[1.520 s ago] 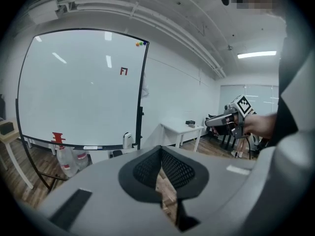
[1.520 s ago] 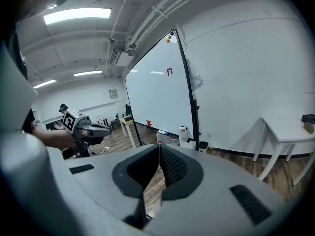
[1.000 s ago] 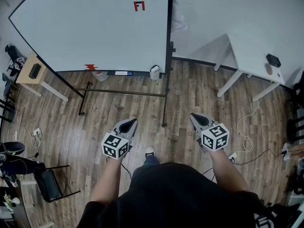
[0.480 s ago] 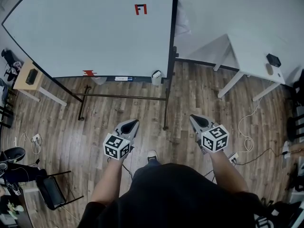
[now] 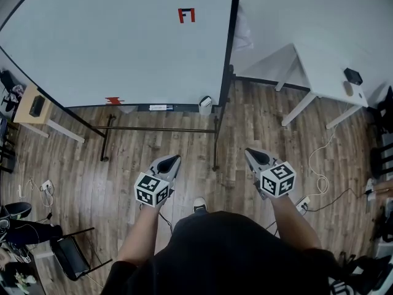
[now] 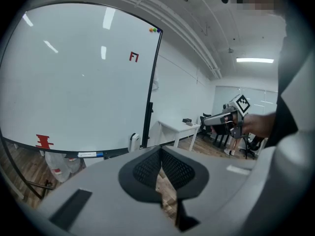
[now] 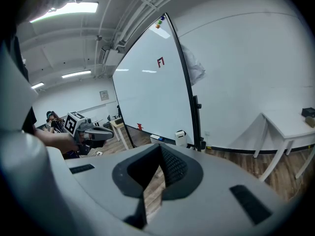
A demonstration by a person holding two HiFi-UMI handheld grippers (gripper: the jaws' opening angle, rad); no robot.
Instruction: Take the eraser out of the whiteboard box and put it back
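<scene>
At the far left a small wooden table (image 5: 31, 106) stands by the wall with a dark object on it, and nearer to me a black chair (image 5: 70, 257) sits on the wood floor (image 5: 153, 143). The big whiteboard (image 5: 123, 48) fills the far left half of my head view, with one red mark (image 5: 186, 15) high up and another (image 5: 114, 101) low on the left. Along its bottom edge runs the tray (image 5: 138, 108). The whiteboard box (image 5: 205, 105), small and white, sits at the right end of that tray, just beside the black post (image 5: 228, 54) of the stand. I cannot make out the eraser itself; nothing shows it outside the box.

My left claw (image 5: 171, 159) hangs over the floor, well short of the board, pointing toward it. Its own view shows the dark pads meeting at the tips, with nothing between them. My right claw (image 5: 252, 154) is level with it and well apart to the right. Its pads are likewise pressed together at the tips and empty, with the box in sight far ahead.

To the far right a white table (image 5: 325, 60) stands against the wall with a small black object (image 5: 353, 77) on it. A white cable (image 5: 319, 180) trails across the floor nearer to me.
</scene>
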